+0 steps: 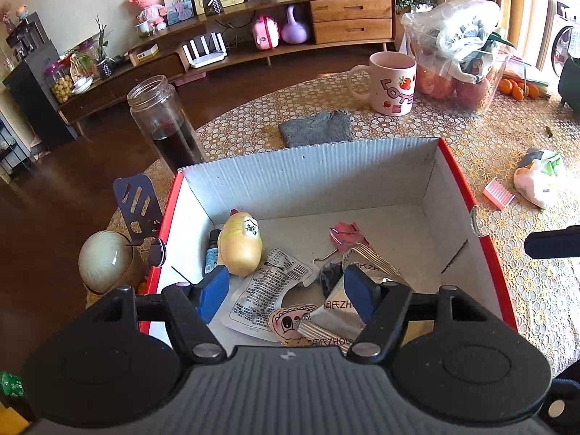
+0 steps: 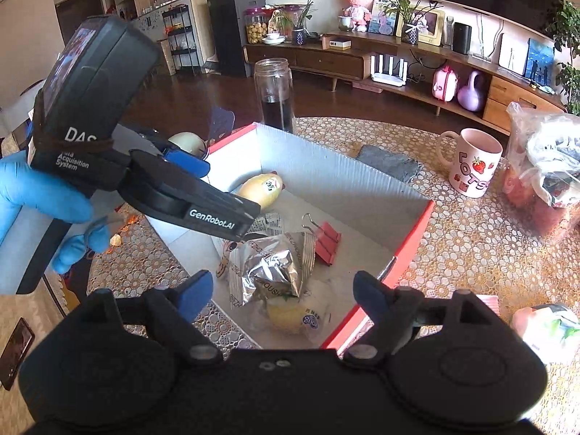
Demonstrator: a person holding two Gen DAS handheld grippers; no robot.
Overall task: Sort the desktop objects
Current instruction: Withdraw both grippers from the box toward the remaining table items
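Observation:
A red-edged cardboard box (image 1: 308, 177) (image 2: 326, 177) sits on the table. It holds a yellow toy (image 1: 241, 246) (image 2: 259, 186), a small blue bottle (image 1: 212, 253), a white printed packet (image 1: 270, 286), silver foil snack packs (image 1: 337, 311) (image 2: 275, 268), a red binder clip (image 1: 346, 233) (image 2: 326, 241) and a wrapped yellow snack (image 2: 297, 313). My left gripper (image 1: 286, 291) is open over the near end of the box, empty. It shows from the side in the right wrist view (image 2: 203, 188). My right gripper (image 2: 284, 293) is open and empty above the box's near corner.
Behind the box stand a glass jar (image 1: 161, 119) with dark liquid, a grey cloth (image 1: 315, 128), a pink mug (image 1: 391, 83) and a plastic bag of fruit (image 1: 460, 54). A pink comb (image 1: 498, 194) and a bagged item (image 1: 540, 181) lie right. A shell (image 1: 103, 261) and a phone stand (image 1: 137, 206) sit left.

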